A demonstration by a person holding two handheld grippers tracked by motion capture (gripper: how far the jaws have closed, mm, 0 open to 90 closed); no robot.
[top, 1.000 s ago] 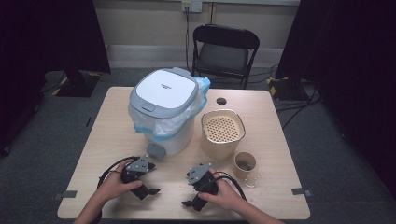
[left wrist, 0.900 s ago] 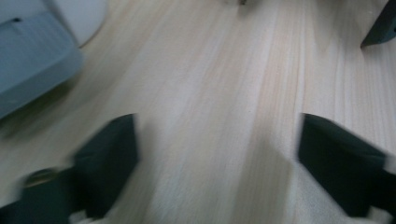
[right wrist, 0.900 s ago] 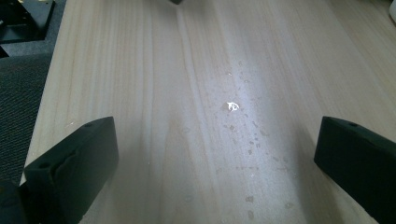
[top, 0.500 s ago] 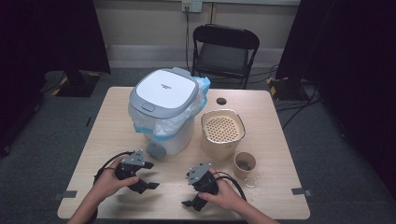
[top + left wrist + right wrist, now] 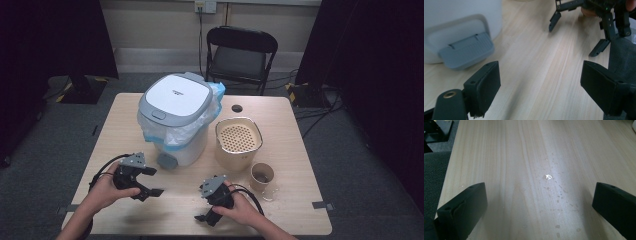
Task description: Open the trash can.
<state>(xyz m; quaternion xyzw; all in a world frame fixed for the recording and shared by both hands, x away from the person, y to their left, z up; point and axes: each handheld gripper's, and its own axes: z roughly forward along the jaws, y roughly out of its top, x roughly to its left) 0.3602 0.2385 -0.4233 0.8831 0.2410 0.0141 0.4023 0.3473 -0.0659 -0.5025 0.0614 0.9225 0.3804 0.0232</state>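
Observation:
A white pedal bin [image 5: 175, 120] with a grey-rimmed lid and a plastic liner stands at the middle of the wooden table [image 5: 295, 125]. My left gripper [image 5: 154, 182] hangs above the table in front of the bin. Its jaws are open and have just been closing a little, with nothing between them. In the left gripper view the left gripper [image 5: 541, 82] faces the bin's grey pedal [image 5: 466, 52], with the right gripper [image 5: 579, 32] farther off. My right gripper [image 5: 202, 217] rests low near the front edge. The right gripper [image 5: 539, 205] is open over bare wood.
A beige container with a perforated insert [image 5: 239, 142] stands right of the bin, and a brown paper cup [image 5: 262, 176] sits in front of it. A black folding chair [image 5: 242, 55] stands behind the table. Small crumbs [image 5: 548, 177] lie on the wood.
My left hand has lifted its gripper off the table and drawn it slightly leftward. The right hand has stayed put.

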